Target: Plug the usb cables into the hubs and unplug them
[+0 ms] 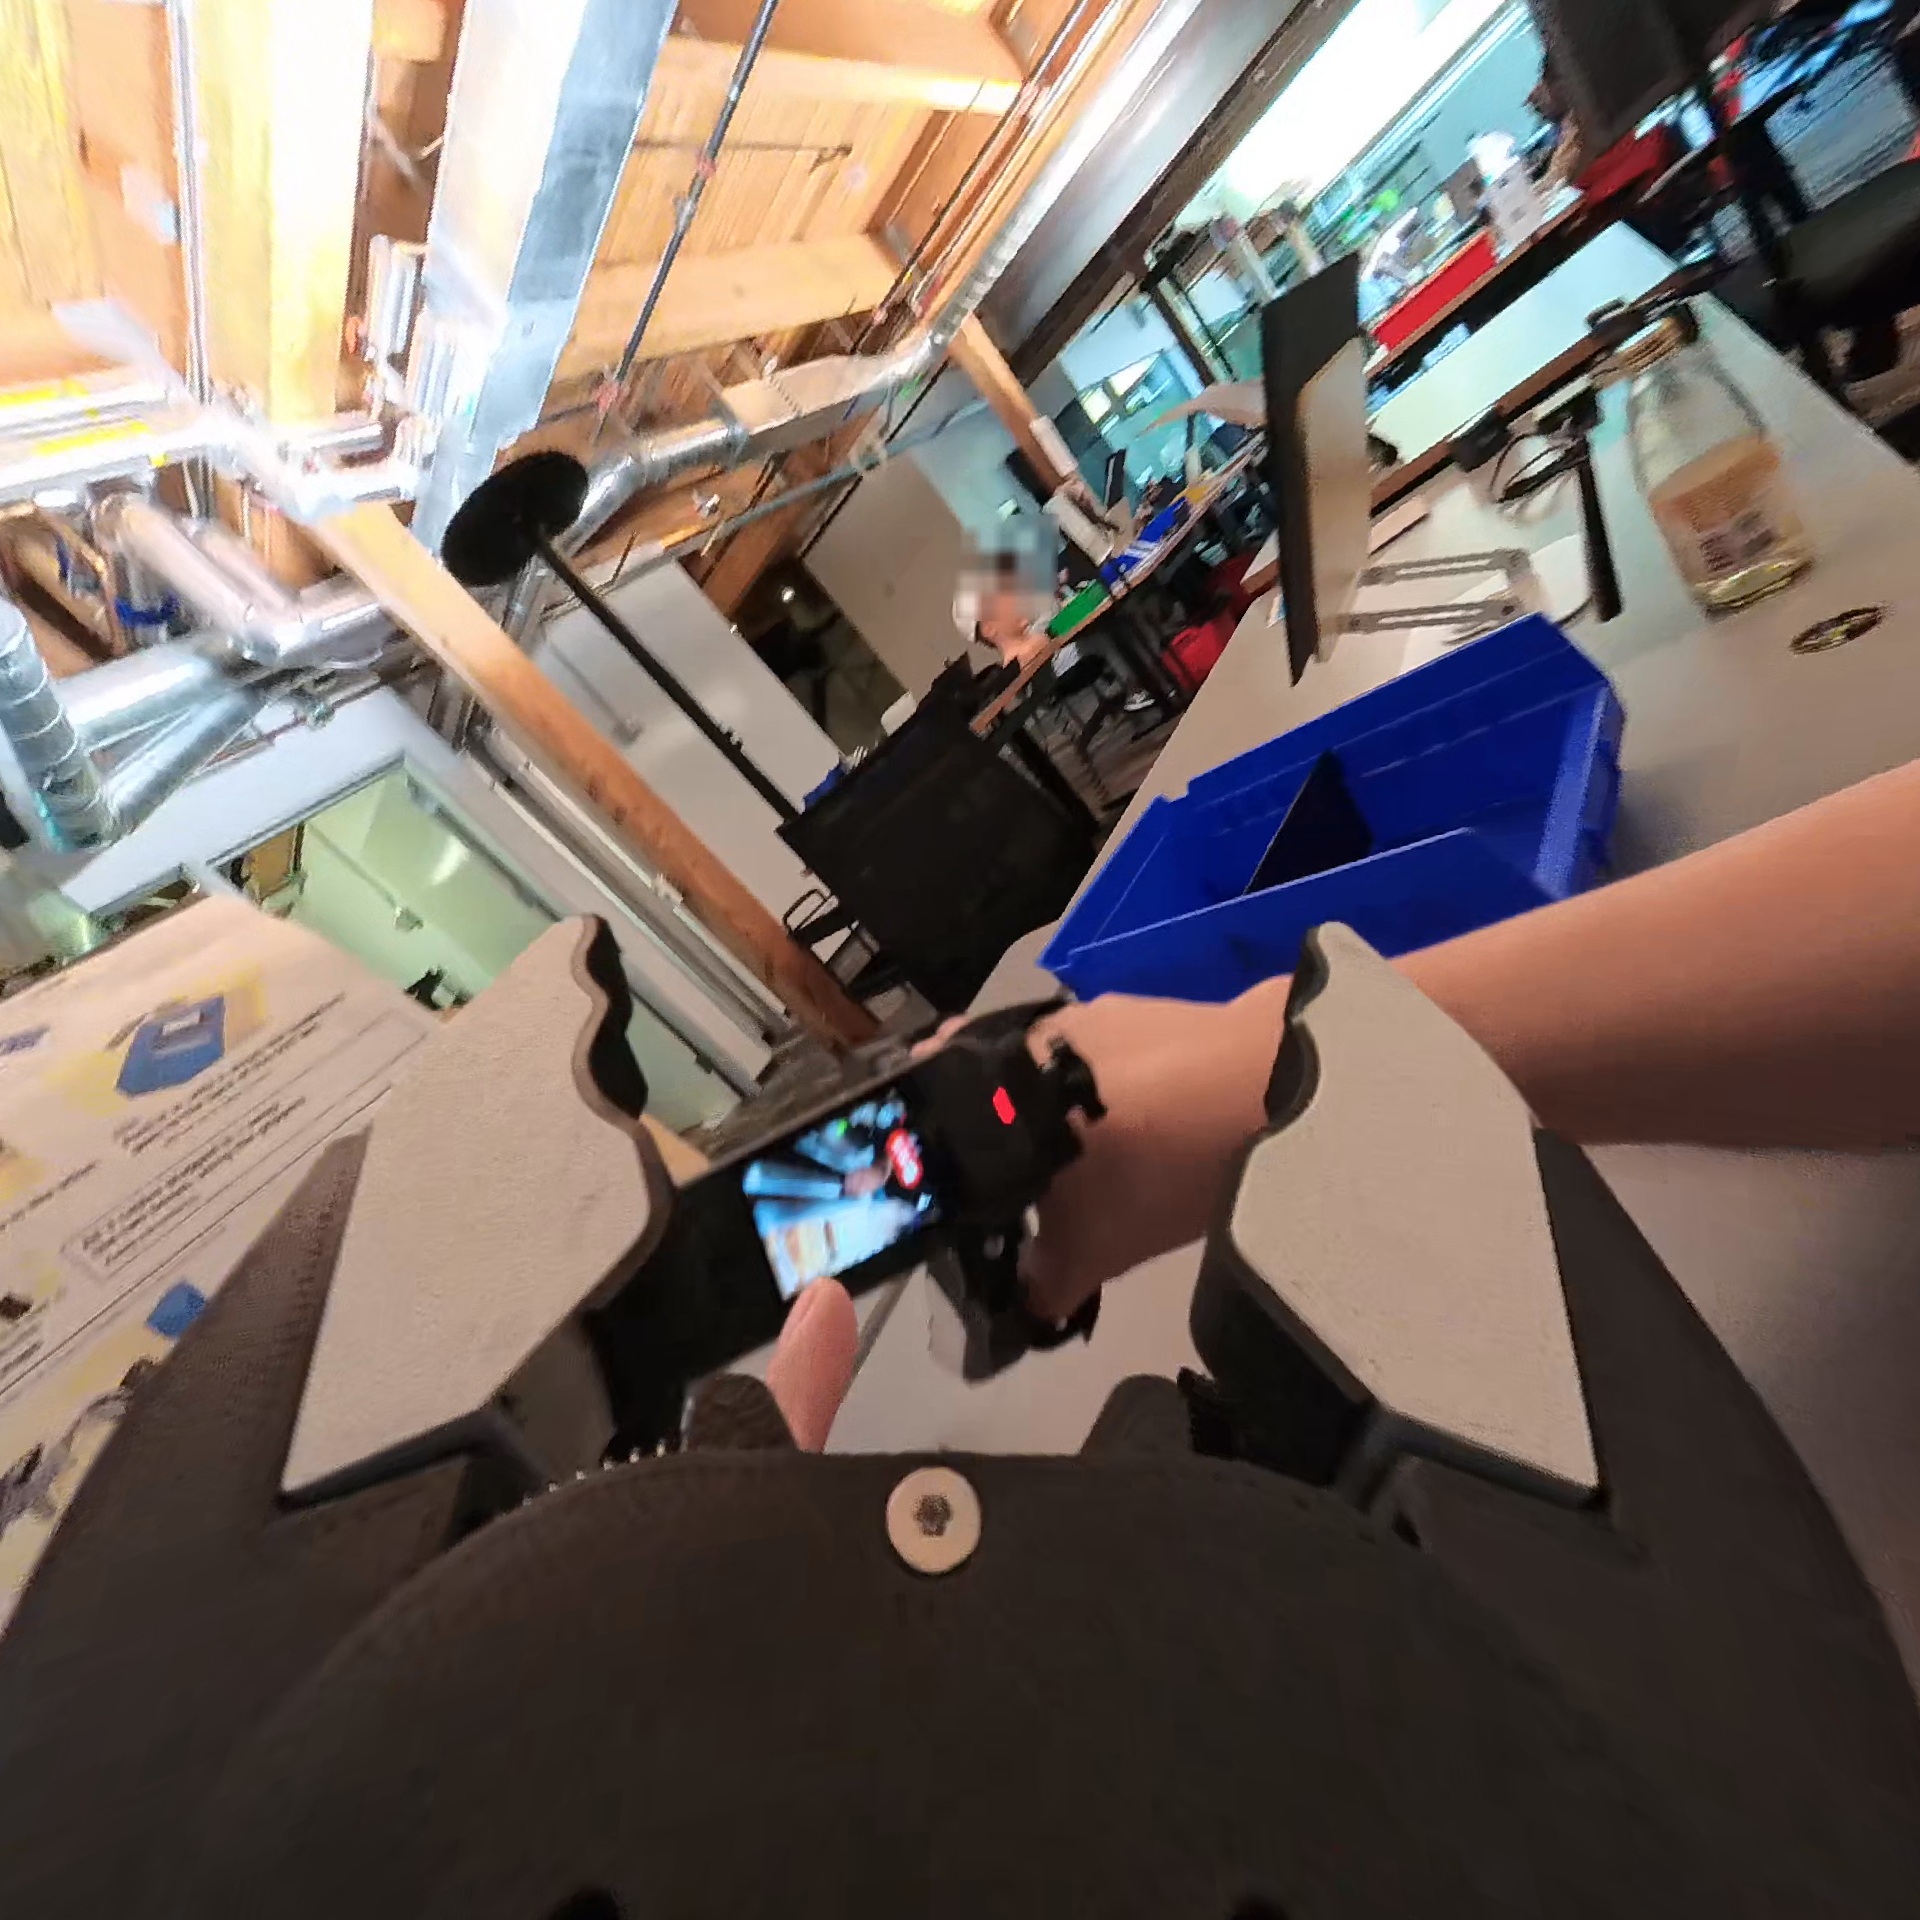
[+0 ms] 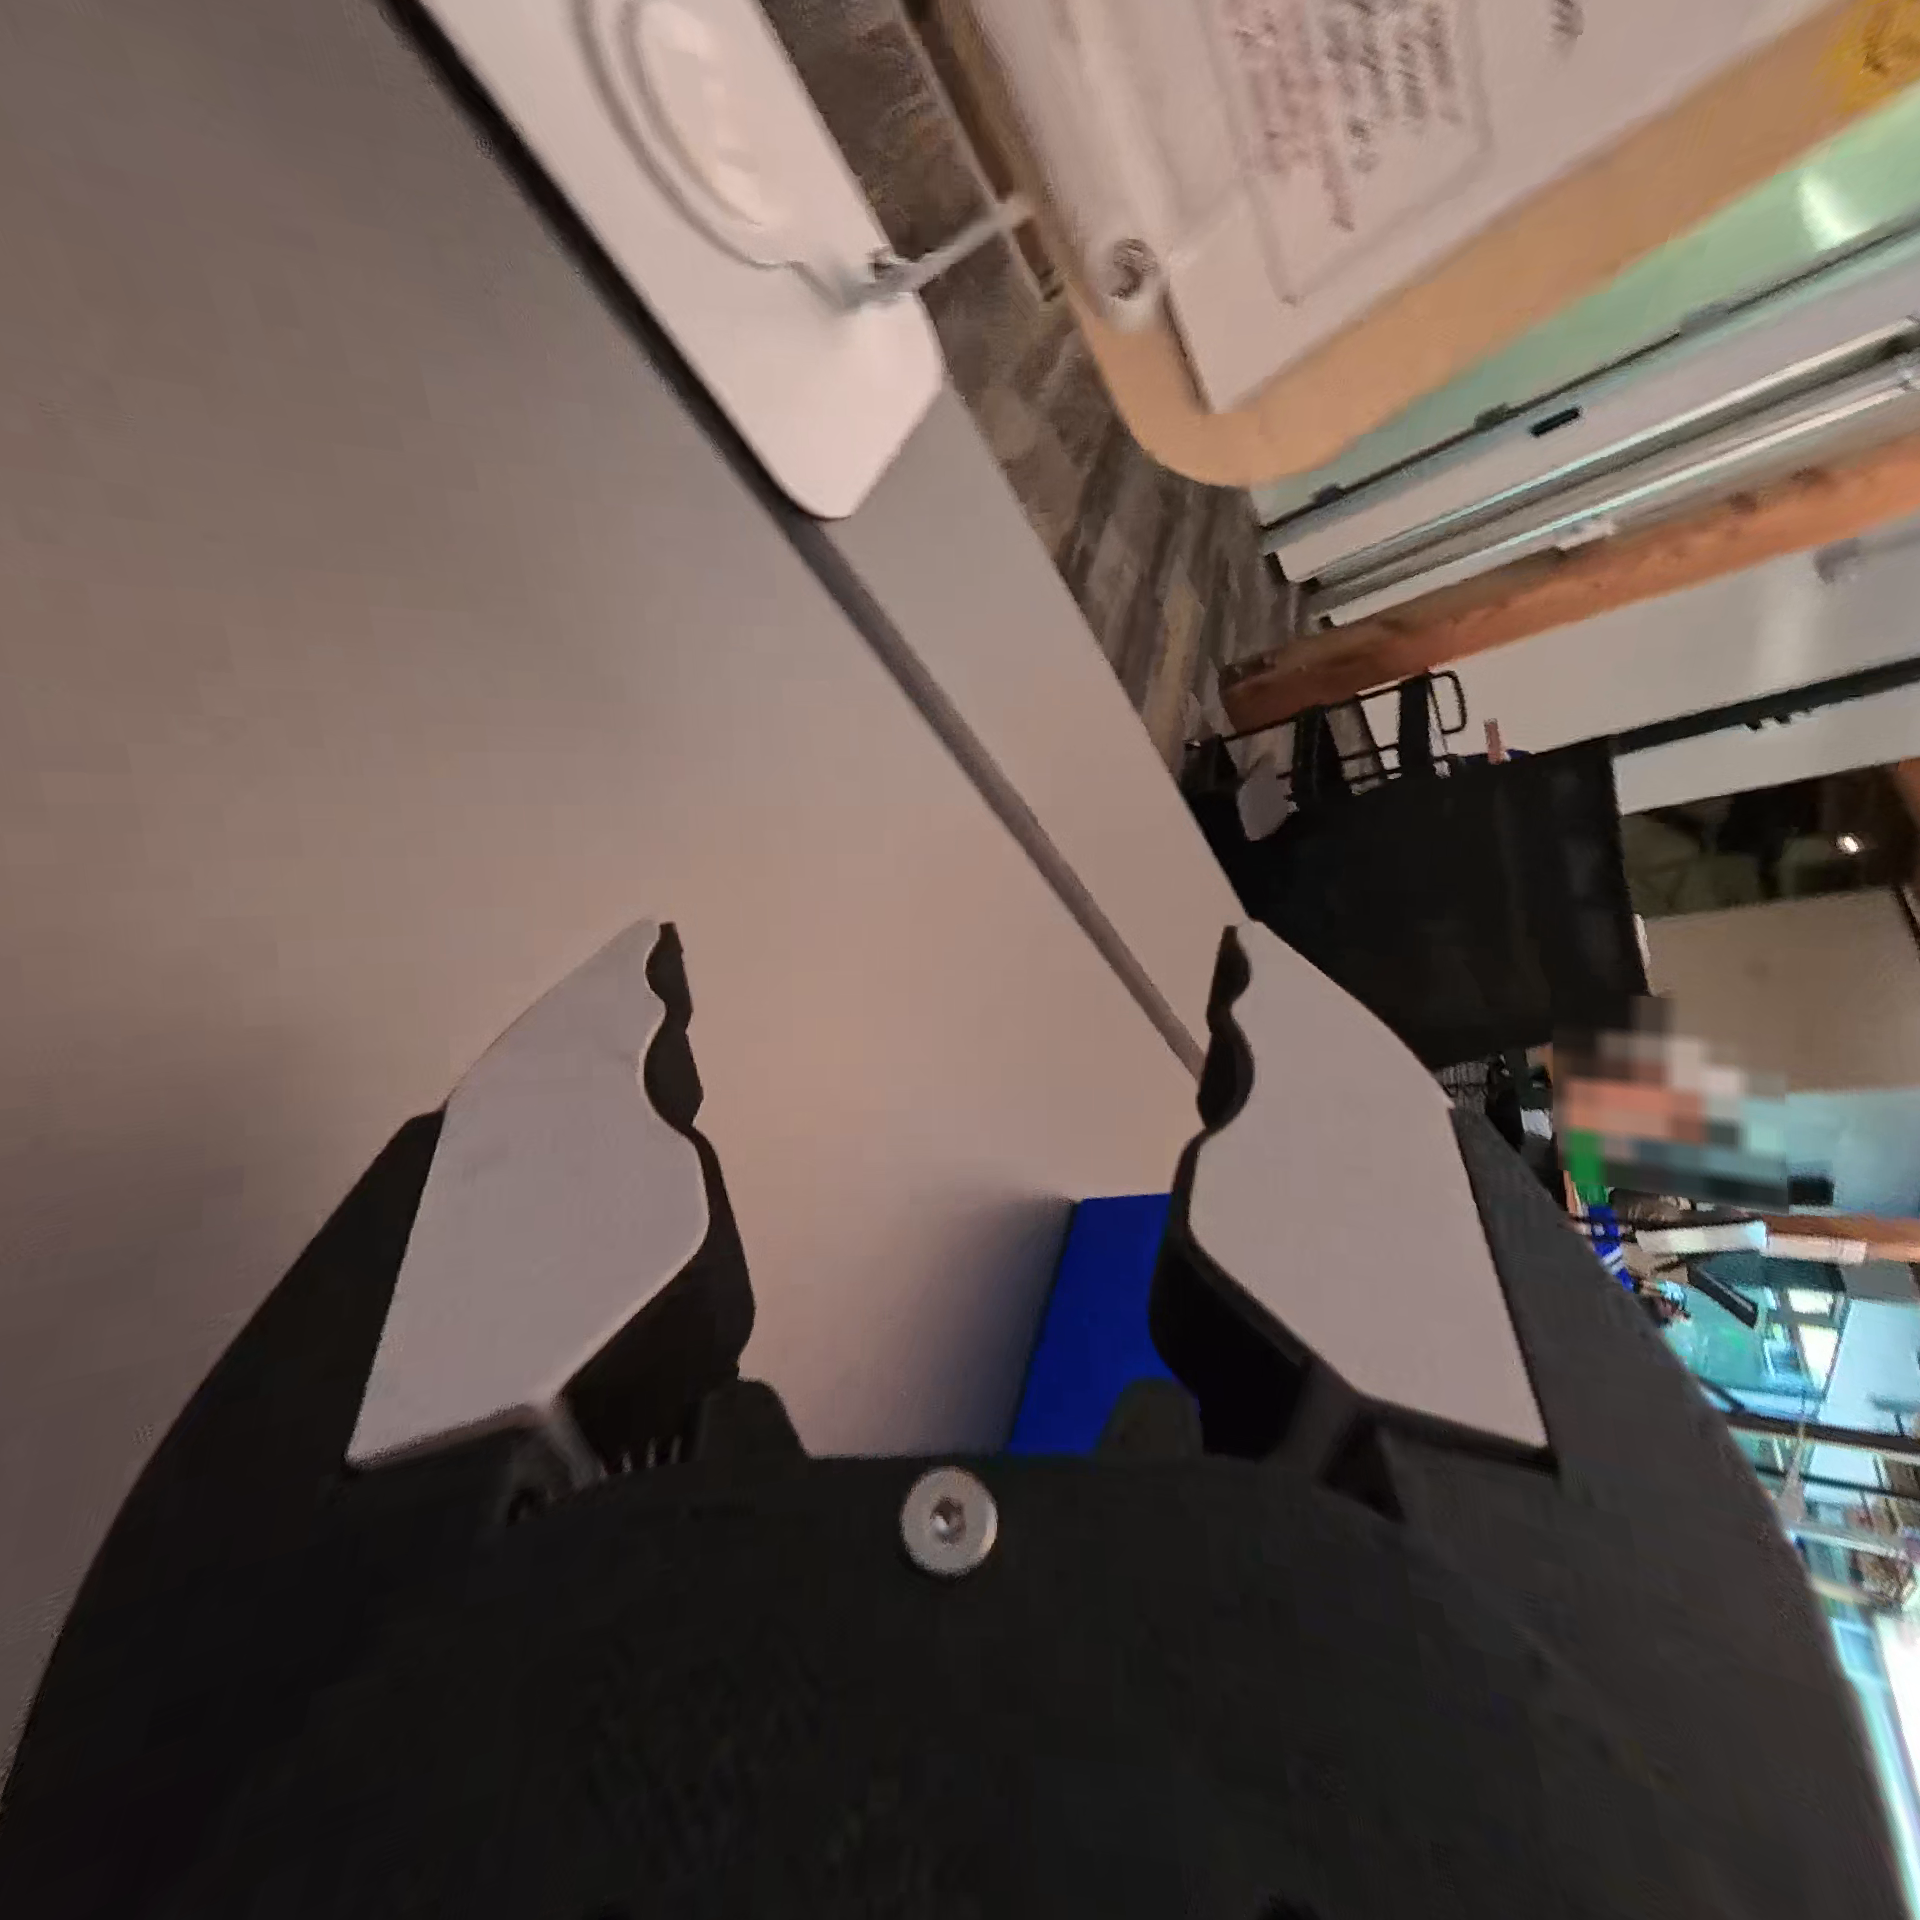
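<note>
My left gripper [image 1: 951, 961] is open and empty, tilted and raised above the grey table [image 1: 1766, 810]. Between its fingers I see a person's hand and forearm [image 1: 1558, 997] holding the back of the other gripper, with its small lit camera screen [image 1: 847, 1195]. My right gripper [image 2: 951, 940] is open and empty, close over the grey table [image 2: 312, 727]. A thin white cable [image 2: 1081, 883] runs along the table seam toward its right finger. No USB hub or plug shows clearly in either view.
A blue bin [image 1: 1382, 821] with a dark divider stands on the table; its corner [image 2: 1101, 1320] shows in the right wrist view. A glass bottle [image 1: 1714, 488] and a dark stand [image 1: 1309, 468] stand farther back. A white plate [image 2: 727, 208] lies at the table edge. A person sits far off. Tip to tip, the grippers are about 25 cm apart.
</note>
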The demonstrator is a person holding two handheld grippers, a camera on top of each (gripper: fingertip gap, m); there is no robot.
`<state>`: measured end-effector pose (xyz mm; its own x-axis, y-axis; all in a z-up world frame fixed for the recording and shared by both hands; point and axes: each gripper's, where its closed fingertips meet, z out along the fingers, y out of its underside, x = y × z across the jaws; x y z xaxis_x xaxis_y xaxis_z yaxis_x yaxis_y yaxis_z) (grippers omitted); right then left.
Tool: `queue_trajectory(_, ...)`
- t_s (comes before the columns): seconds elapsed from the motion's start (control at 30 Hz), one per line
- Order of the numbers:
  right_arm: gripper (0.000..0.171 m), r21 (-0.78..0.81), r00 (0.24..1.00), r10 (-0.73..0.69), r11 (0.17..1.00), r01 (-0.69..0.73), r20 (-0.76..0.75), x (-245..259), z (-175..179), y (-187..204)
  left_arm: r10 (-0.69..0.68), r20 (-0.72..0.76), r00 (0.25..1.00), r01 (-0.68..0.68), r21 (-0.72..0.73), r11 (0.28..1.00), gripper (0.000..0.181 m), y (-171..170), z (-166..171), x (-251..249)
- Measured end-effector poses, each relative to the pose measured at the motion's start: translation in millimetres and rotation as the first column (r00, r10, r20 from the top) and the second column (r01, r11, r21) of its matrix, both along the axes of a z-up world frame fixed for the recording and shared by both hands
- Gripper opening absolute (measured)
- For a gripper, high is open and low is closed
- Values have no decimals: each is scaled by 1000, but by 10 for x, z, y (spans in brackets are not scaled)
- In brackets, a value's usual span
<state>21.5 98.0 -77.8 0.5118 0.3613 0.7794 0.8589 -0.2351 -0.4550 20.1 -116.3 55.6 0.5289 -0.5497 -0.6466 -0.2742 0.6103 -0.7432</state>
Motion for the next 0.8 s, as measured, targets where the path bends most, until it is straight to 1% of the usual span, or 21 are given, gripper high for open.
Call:
queue_trajectory(0.07,97,-28,999,32,999,-31,24,-150,-78,-100,-48,10,999,48,-5,999,117,-68,2,33)
queue_trajectory(0.13,97,-50,997,62,997,-59,52,-270,-141,-184,-70,27,997,71,-23,997,115,-66,-2,29)
queue_trajectory(0.3,97,-73,991,105,992,-99,87,-433,-204,-309,-59,9,998,59,-48,997,117,6,-75,35)
queue_trajectory(0.53,97,-89,984,146,987,-137,100,-553,-248,-393,-46,-40,998,43,-86,995,115,91,-235,75)
queue_trajectory(0.6,97,-109,984,159,983,-150,82,-587,-275,-419,-38,-41,998,35,-93,995,116,126,-254,66)
queue_trajectory(0.7,97,-106,984,163,982,-154,75,-590,-256,-416,-66,-14,998,64,-72,995,117,41,-162,65)
queue_trajectory(0.8,97,-107,984,170,981,-163,58,-600,-236,-415,-77,24,997,78,-28,997,117,-98,57,18)
